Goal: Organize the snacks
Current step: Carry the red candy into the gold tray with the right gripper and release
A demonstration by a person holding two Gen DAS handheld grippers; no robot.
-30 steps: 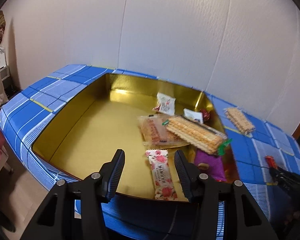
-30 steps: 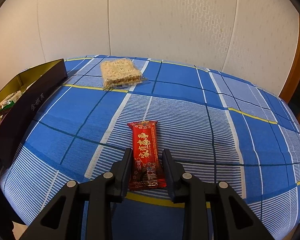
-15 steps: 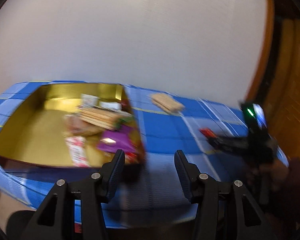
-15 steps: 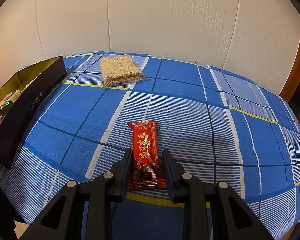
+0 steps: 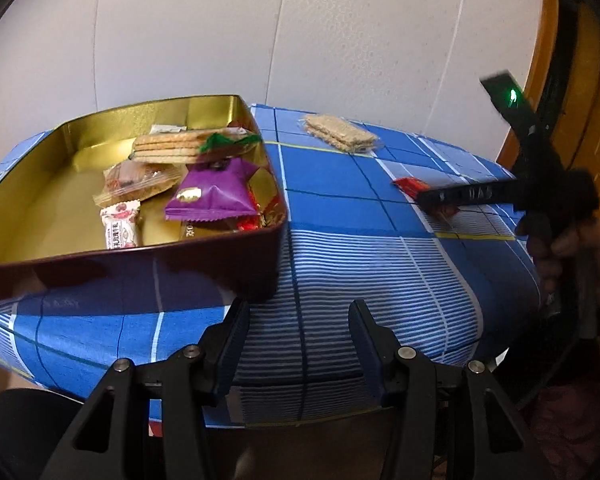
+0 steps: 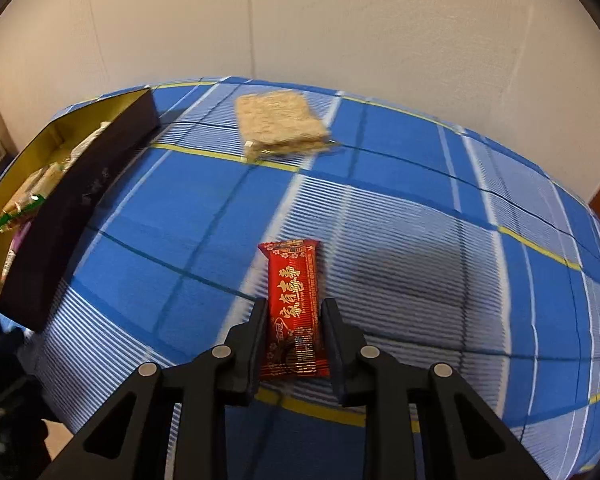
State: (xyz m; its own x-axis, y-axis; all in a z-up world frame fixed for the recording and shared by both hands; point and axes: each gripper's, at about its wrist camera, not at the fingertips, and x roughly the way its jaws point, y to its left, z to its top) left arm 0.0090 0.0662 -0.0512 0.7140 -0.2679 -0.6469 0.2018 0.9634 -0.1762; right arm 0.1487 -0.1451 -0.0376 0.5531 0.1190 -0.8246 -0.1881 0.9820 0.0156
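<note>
Red snack bar [image 6: 294,309], on the blue checked cloth [image 6: 400,240]: right gripper [image 6: 294,312] closing its fingers onto its sides, now tighter than a second ago, ready to lift toward the gold tin [image 5: 236,240]; left gripper [image 5: 298,330] apart, empty, swung away from tin.

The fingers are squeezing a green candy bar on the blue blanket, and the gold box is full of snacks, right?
Not green. The right wrist view shows the candy bar is red. The right gripper is closing its fingers on it over the blue blanket, and the gold box does hold snacks.
</note>
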